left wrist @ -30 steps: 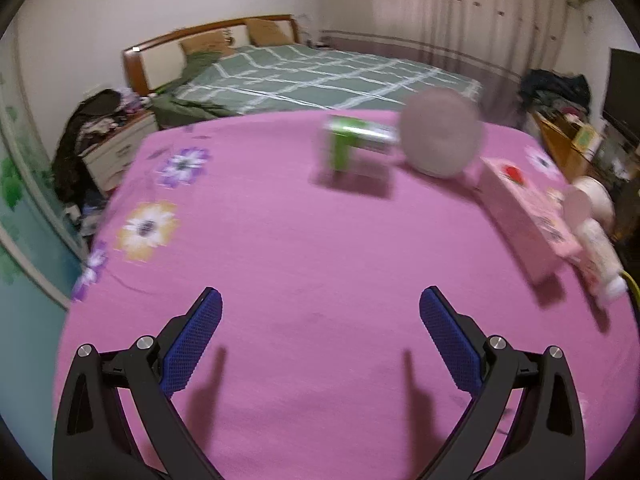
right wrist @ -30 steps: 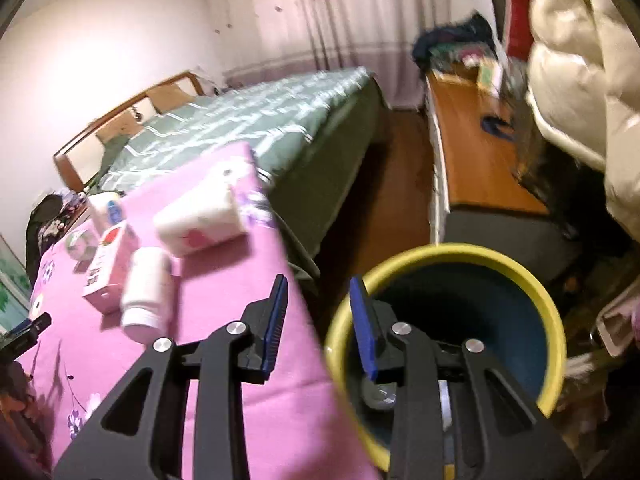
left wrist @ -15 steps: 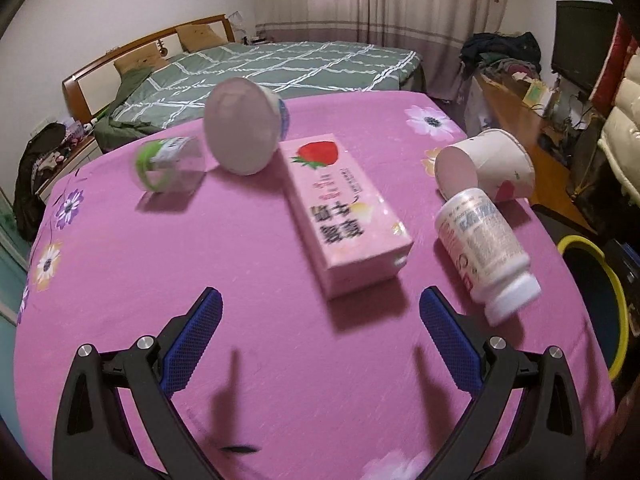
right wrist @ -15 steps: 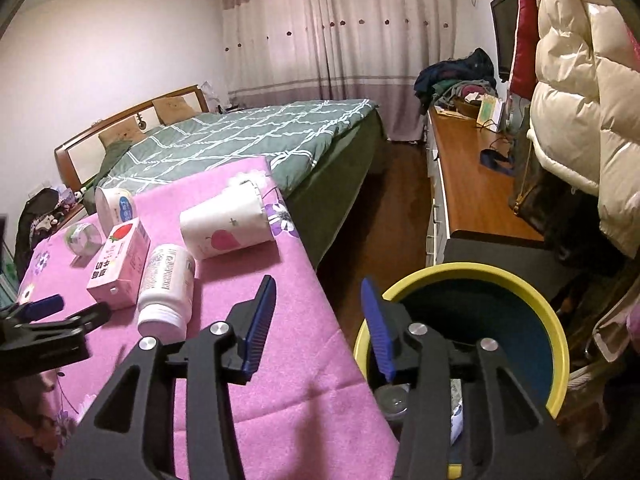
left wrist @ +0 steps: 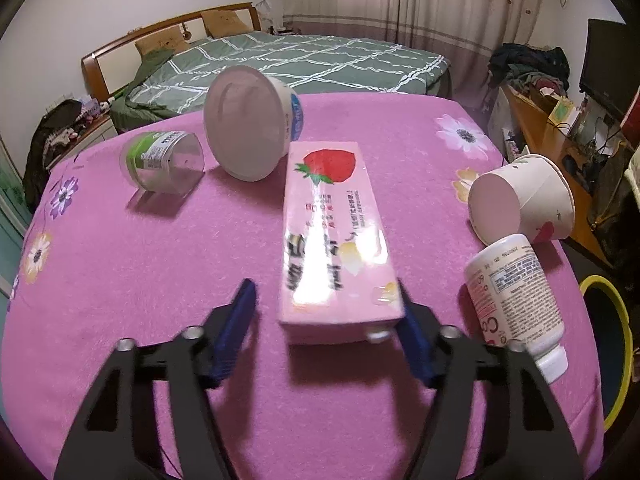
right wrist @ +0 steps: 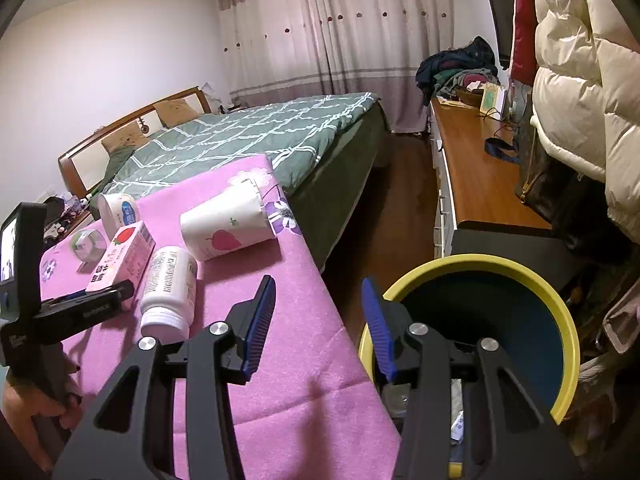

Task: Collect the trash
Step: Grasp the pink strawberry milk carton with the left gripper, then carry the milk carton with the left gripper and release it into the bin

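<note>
Bin: beside the bench, scraps inside.
Left gripper: just closing around carton, left pad apart.
Right gripper: half-open, empty, near bin.

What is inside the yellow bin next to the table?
Inside the yellow bin a few pieces of trash lie at the bottom. The right gripper covers most of them, so I cannot tell what they are.
</note>
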